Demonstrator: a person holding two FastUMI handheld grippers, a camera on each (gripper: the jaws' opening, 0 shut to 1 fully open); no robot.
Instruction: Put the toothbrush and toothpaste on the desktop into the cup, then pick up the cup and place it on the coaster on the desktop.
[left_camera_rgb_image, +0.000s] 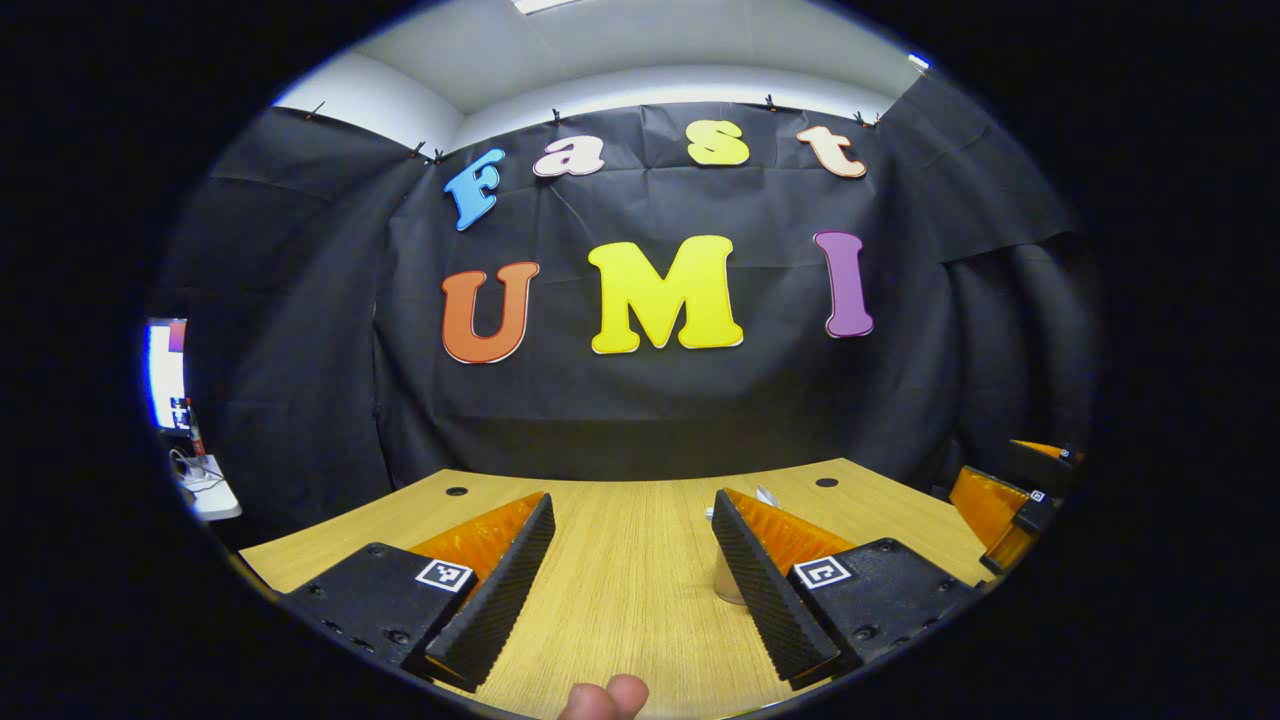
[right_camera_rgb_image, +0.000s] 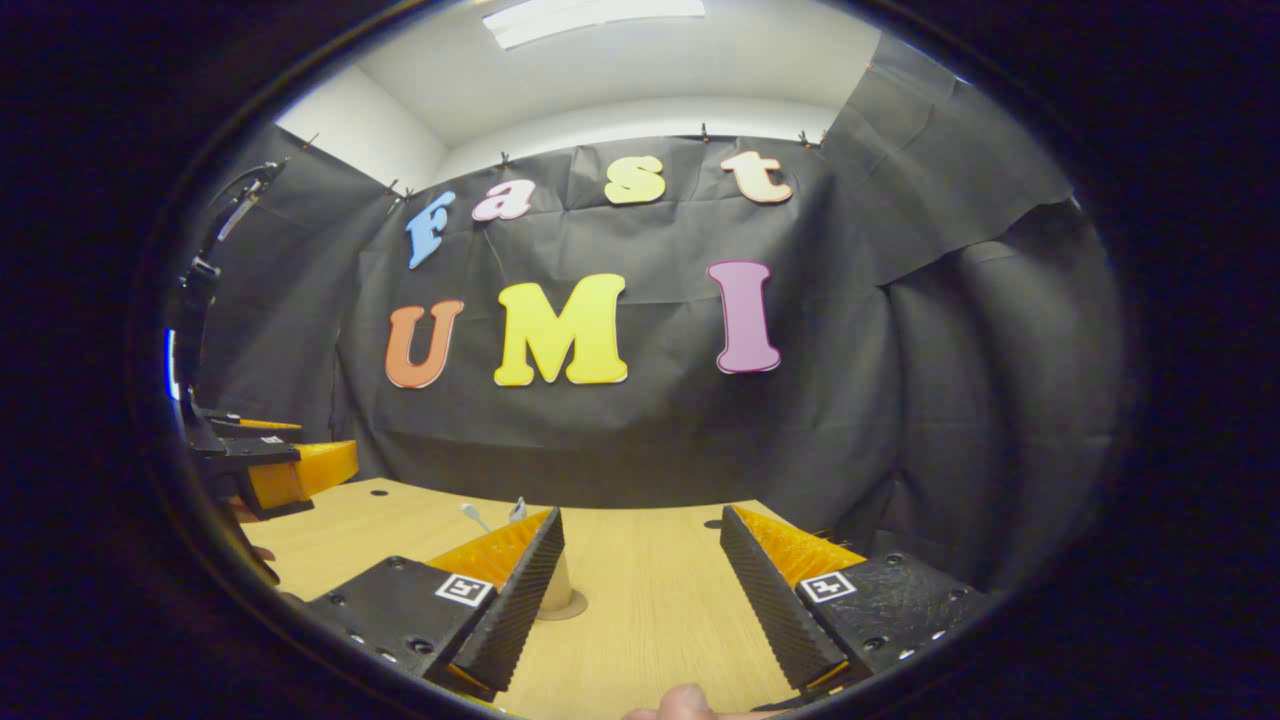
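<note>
In the left gripper view my left gripper is open above the wooden desktop, nothing between its fingers. A pale cup stands half hidden behind its right finger, and a white tip pokes up above that finger. In the right gripper view my right gripper is also open and holds nothing. There the cup stands upright behind the left finger on a round tan coaster. The toothbrush head and the toothpaste end stick out above it.
The right gripper shows at the table's far right edge in the left gripper view, and the left gripper at the far left in the right gripper view. Cable holes mark the desktop's back. A thumb rests at the bottom.
</note>
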